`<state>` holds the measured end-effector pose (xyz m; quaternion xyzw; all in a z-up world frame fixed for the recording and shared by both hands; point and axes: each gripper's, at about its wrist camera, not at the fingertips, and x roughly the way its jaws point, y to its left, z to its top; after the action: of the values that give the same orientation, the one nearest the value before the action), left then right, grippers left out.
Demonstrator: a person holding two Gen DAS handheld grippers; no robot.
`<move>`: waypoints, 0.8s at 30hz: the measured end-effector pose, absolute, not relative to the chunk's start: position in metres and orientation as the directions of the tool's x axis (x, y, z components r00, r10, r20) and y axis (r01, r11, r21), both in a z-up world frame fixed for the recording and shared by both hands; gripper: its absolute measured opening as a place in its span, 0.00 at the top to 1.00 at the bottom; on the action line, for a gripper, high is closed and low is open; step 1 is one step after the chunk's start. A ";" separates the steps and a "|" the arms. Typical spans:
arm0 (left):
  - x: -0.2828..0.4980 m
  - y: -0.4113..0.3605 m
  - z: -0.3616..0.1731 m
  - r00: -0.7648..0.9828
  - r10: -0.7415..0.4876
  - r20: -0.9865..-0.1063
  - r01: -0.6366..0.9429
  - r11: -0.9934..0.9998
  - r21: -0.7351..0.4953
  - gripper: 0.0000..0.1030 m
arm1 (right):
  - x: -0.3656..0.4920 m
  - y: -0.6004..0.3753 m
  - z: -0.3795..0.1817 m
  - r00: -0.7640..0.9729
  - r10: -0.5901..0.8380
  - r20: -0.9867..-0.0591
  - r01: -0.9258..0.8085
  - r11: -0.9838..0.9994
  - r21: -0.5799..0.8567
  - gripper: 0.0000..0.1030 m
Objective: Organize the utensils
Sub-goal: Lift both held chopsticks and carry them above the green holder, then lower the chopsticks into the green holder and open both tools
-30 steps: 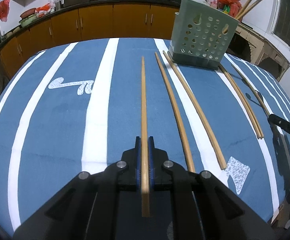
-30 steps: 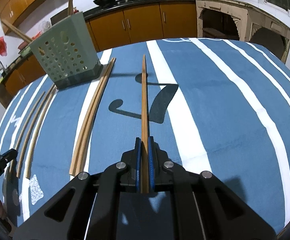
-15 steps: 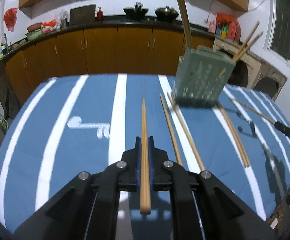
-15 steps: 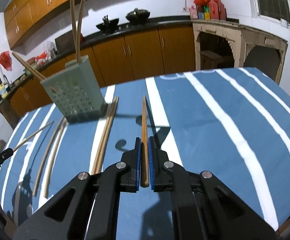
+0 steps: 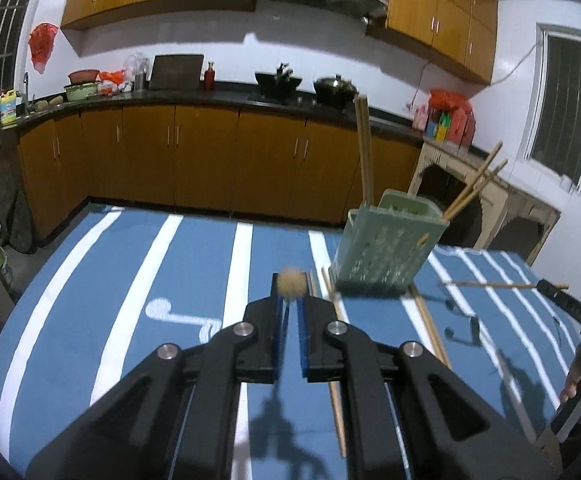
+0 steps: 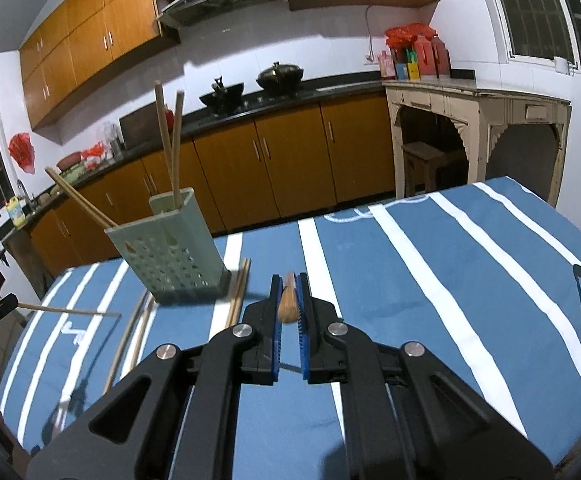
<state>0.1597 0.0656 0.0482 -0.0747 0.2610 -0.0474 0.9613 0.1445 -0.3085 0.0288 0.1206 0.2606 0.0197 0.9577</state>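
Observation:
My left gripper [image 5: 289, 304] is shut on a wooden chopstick [image 5: 290, 285], held level above the table so only its round end shows. My right gripper [image 6: 289, 300] is shut on another chopstick [image 6: 288, 303], also seen end-on. The pale green perforated utensil holder [image 5: 386, 252] stands on the table ahead and to the right in the left wrist view, and to the left in the right wrist view [image 6: 170, 252], with several chopsticks upright in it. Loose chopsticks [image 5: 430, 320] lie on the cloth beside it.
The table wears a blue cloth with white stripes [image 5: 162, 264]. Kitchen cabinets and a counter [image 5: 194, 152] run behind it. The right gripper and its chopstick show at the right edge of the left wrist view [image 5: 562, 300]. A pale side table [image 6: 474, 128] stands at the right.
Both grippers have lifted and tipped level with their chopsticks, which now show end-on. The kitchen wall has come into view and the table has dropped lower.

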 end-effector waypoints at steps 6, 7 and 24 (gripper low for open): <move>0.160 0.066 0.060 0.876 -0.132 -0.465 0.057 0.984 -0.171 0.92 | 0.144 -0.307 0.037 0.875 0.106 -0.472 0.014 0.970 0.244 0.92; 0.160 0.065 0.060 0.876 -0.132 -0.464 0.058 0.984 -0.170 0.92 | 0.143 -0.306 0.038 0.877 0.106 -0.469 0.013 0.970 0.244 0.92; 0.161 0.052 0.113 0.904 -0.213 -0.371 0.150 0.970 -0.191 0.92 | 0.149 -0.293 0.098 0.907 0.231 -0.353 -0.125 0.946 0.298 0.92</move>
<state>0.1608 0.0520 0.1129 -0.0792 0.1986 -0.0934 0.9724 0.1488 -0.2929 0.0984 0.1357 0.1953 0.0920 0.9670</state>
